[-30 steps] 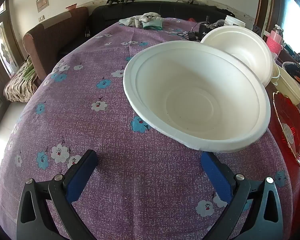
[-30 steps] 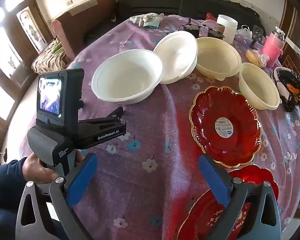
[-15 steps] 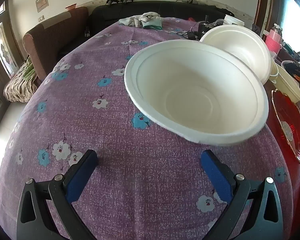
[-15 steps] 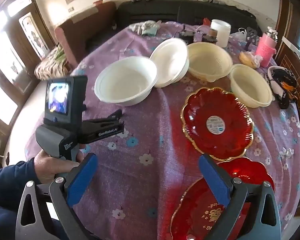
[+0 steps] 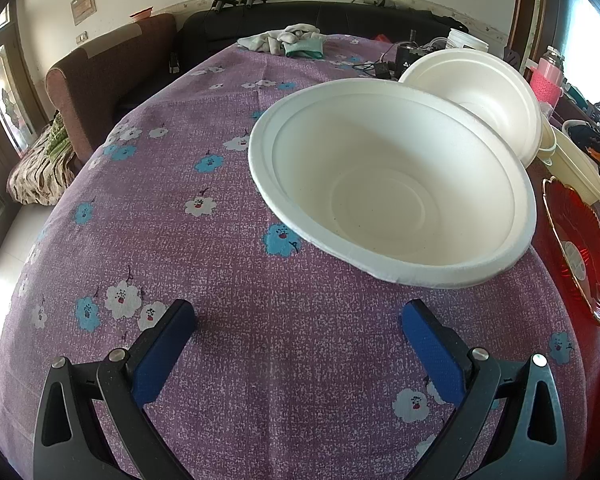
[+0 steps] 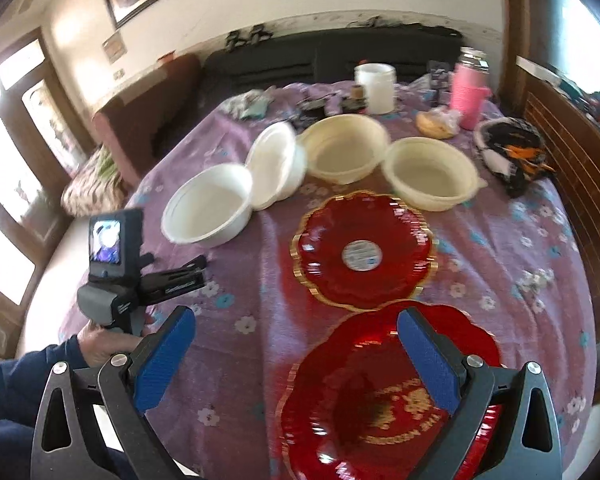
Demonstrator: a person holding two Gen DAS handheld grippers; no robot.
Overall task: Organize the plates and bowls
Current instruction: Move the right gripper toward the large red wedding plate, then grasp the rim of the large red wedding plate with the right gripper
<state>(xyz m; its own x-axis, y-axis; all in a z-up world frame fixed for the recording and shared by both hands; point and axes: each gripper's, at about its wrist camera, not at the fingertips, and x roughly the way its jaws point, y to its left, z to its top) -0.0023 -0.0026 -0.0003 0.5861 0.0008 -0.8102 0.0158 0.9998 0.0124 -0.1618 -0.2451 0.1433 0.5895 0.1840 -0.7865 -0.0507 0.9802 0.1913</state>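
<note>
Purple flowered tablecloth (image 5: 220, 360), woven, covers the table. Large round white foam bowl (image 5: 392, 184) sits ahead of the left gripper (image 5: 298, 354), a second white bowl (image 5: 484, 88) tilted behind it. Two glossy red scalloped plates (image 6: 364, 248) lie below the right gripper (image 6: 296, 360). Both grippers wide open, empty, blue pads touching nothing.

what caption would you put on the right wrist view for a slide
Open right gripper above a red plate, with a second red plate, white and cream bowls beyond on the purple floral tablecloth.
</note>
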